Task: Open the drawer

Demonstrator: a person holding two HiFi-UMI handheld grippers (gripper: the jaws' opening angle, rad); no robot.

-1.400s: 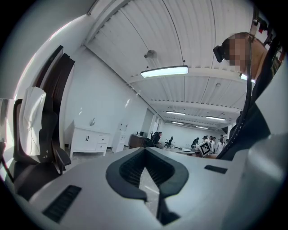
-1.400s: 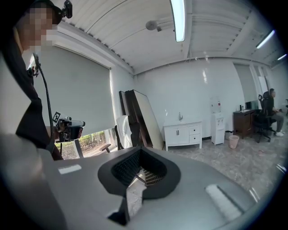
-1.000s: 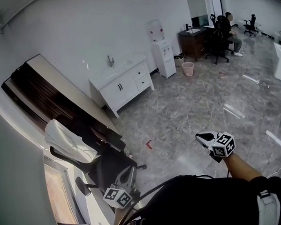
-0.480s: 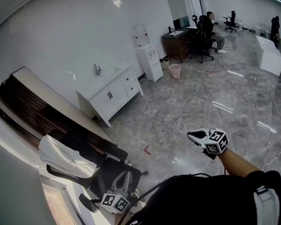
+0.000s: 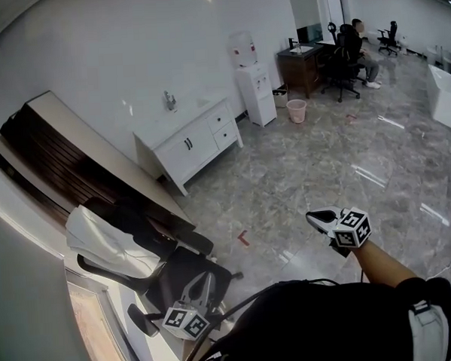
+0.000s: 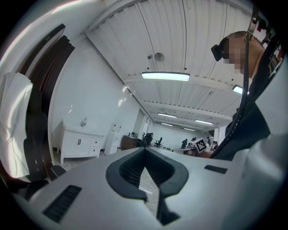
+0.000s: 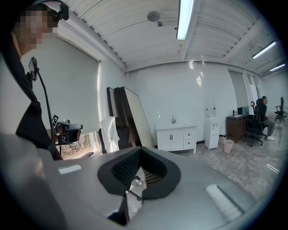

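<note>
A white cabinet (image 5: 190, 144) stands against the far wall, with two small drawers (image 5: 224, 127) at its right end and a tap on top. It also shows in the left gripper view as the cabinet (image 6: 81, 143) and in the right gripper view as the cabinet (image 7: 176, 137). My left gripper (image 5: 204, 281) is low at the left, over a black chair, shut and empty. My right gripper (image 5: 318, 219) is held out over the marble floor, also shut on nothing. Both are far from the cabinet. In each gripper view the jaws meet at their tips.
A black office chair (image 5: 177, 273) with a white garment (image 5: 104, 231) sits near my left hand. A brown board (image 5: 66, 154) leans on the wall. A water dispenser (image 5: 257, 84), pink bin (image 5: 298, 109), dark desk (image 5: 304, 62) and seated person (image 5: 358, 44) are beyond the cabinet.
The head view has swung slightly and both hands have been carried a little across the floor with the person. Both grippers stay shut; the cabinet remains distant.
</note>
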